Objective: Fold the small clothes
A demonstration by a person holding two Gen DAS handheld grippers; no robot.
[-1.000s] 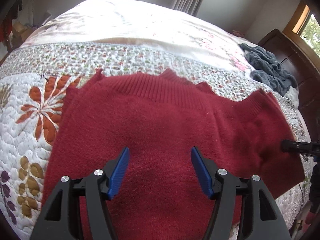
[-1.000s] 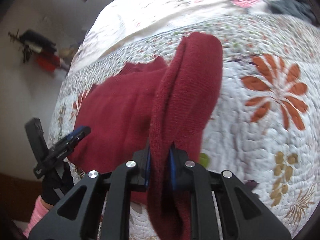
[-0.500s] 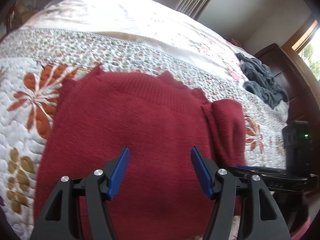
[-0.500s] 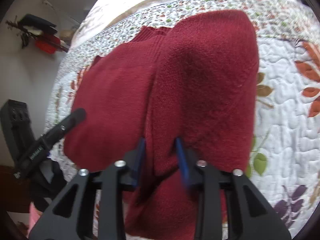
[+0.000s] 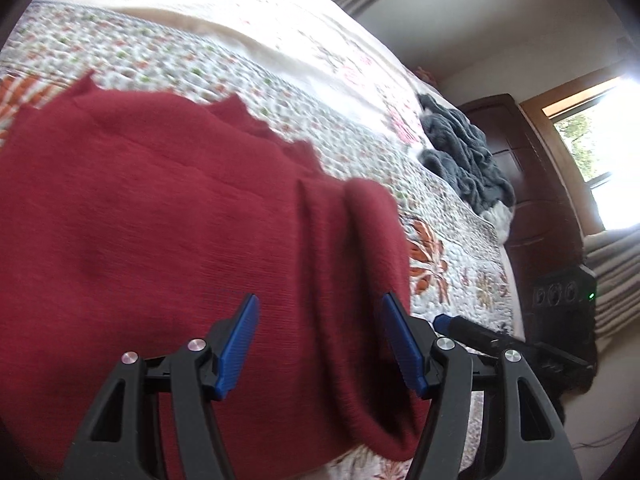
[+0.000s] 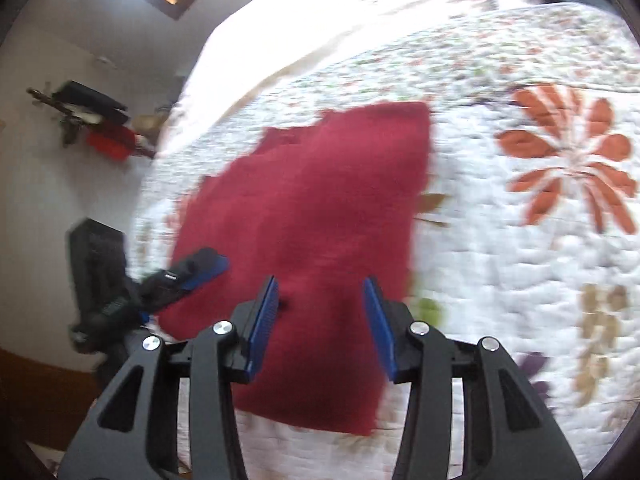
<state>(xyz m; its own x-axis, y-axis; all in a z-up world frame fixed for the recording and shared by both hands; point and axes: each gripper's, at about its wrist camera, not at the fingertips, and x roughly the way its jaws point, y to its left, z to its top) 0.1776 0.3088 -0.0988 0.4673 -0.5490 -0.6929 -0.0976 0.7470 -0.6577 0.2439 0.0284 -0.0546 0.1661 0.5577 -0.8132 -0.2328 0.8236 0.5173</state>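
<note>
The left gripper (image 5: 318, 338) hangs over the red sweater (image 5: 168, 232), its blue fingers spread wide with nothing between them. The sweater lies flat on the quilt (image 5: 460, 248), near the bed's front edge, one side folded over the body in a thick roll along its right edge. The right gripper (image 6: 320, 320) hovers over the sweater's near part, fingers likewise apart and empty. Further right a grey garment (image 5: 464, 160) lies crumpled at the quilt's far right edge, by the dark headboard (image 5: 536, 184).
</note>
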